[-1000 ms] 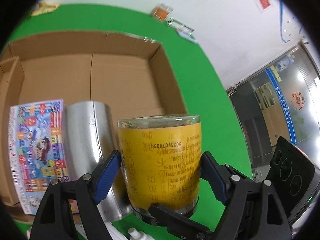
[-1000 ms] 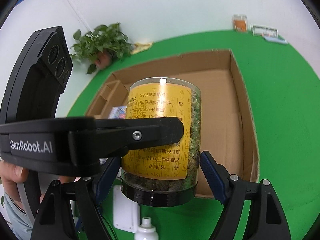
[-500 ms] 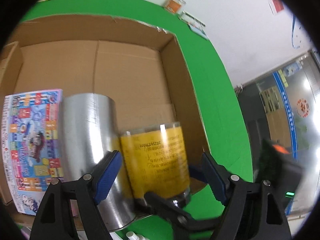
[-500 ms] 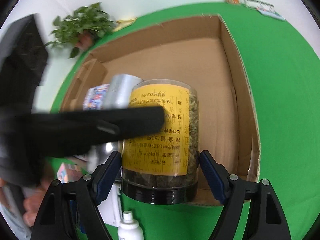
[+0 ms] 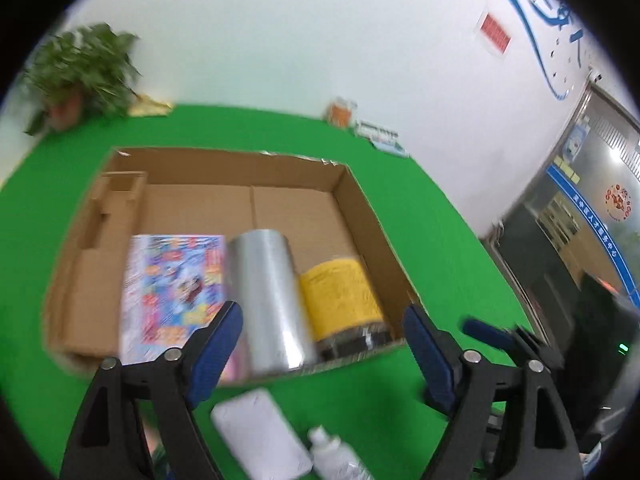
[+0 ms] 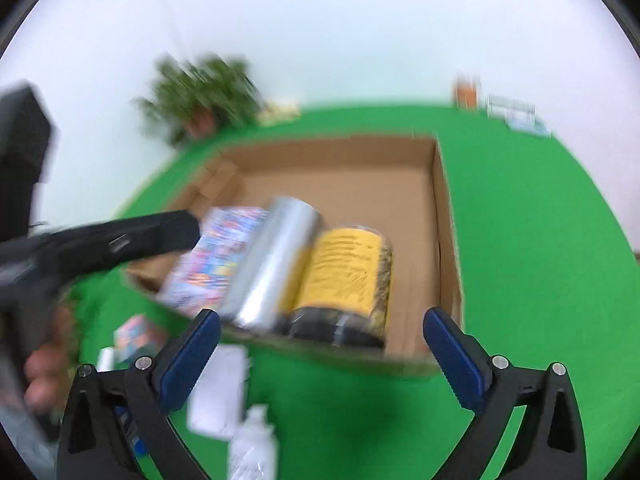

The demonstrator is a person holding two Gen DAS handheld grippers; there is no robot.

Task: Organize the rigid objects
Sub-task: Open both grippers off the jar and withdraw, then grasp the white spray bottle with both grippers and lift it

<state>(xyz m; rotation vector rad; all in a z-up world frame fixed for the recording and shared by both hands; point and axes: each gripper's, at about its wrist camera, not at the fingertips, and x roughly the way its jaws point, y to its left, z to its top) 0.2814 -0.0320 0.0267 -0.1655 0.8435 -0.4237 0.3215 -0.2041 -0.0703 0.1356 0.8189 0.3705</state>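
Left wrist view: left gripper [image 5: 320, 336] jaws opening, nothing between them. Yellow-label jar [image 5: 340, 300] lies in cardboard box [image 5: 360, 200], lower centre, beside silver cylinder [image 5: 268, 300] and colourful booklet [image 5: 176, 272].

Right wrist view: right gripper [image 6: 320, 344] jaws opening wide, empty. Jar [image 6: 344, 276] sits mid-frame in box near its right wall.

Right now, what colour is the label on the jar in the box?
Yellow. The jar has a yellow label with dark writing, shown best in the right wrist view.

No text is legible; the yellow jar label [image 5: 338, 300] is blurred
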